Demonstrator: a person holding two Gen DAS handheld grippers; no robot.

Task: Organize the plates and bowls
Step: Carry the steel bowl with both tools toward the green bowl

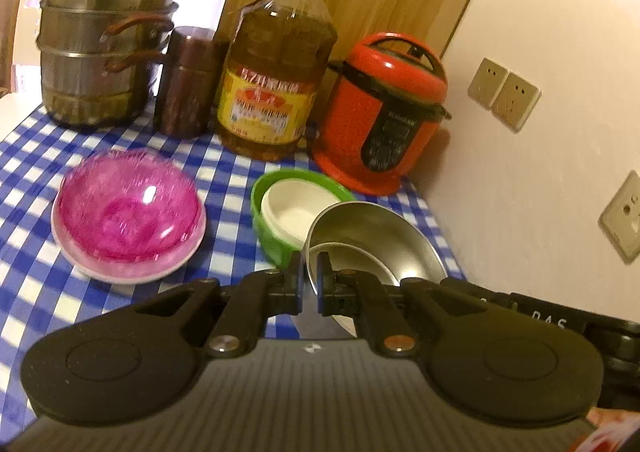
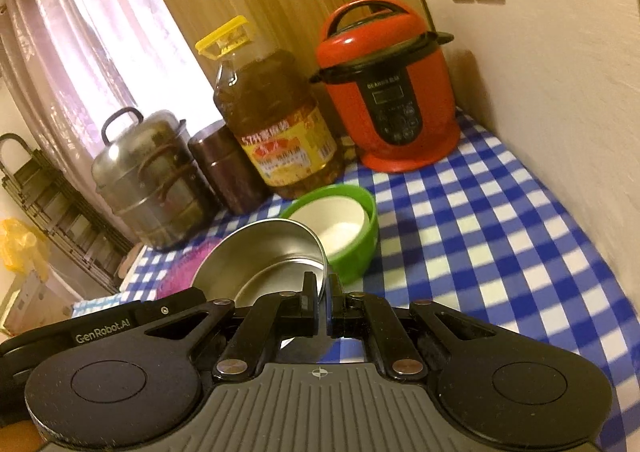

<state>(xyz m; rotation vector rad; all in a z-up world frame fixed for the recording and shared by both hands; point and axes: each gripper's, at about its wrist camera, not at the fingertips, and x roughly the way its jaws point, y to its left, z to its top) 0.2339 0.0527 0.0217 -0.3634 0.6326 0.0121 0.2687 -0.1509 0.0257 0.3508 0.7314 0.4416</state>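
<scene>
Both tools reach forward over the blue-and-white checked worktop [image 2: 500, 212], each pinching one rim of the same shallow round steel bowl [image 1: 372, 244]: the left tool [image 1: 309, 284] narrow on its left rim, the right tool [image 2: 323, 302] narrow on its right rim. The steel bowl tilts, mouth toward the cameras, just beside a green bowl [image 2: 356, 248] nesting a white bowl [image 2: 332, 228]. Left lies an upturned pink bowl on a white plate [image 1: 128, 224]; behind stand an oil bottle [image 1: 276, 68] and red cooker [image 2: 396, 92].
</scene>
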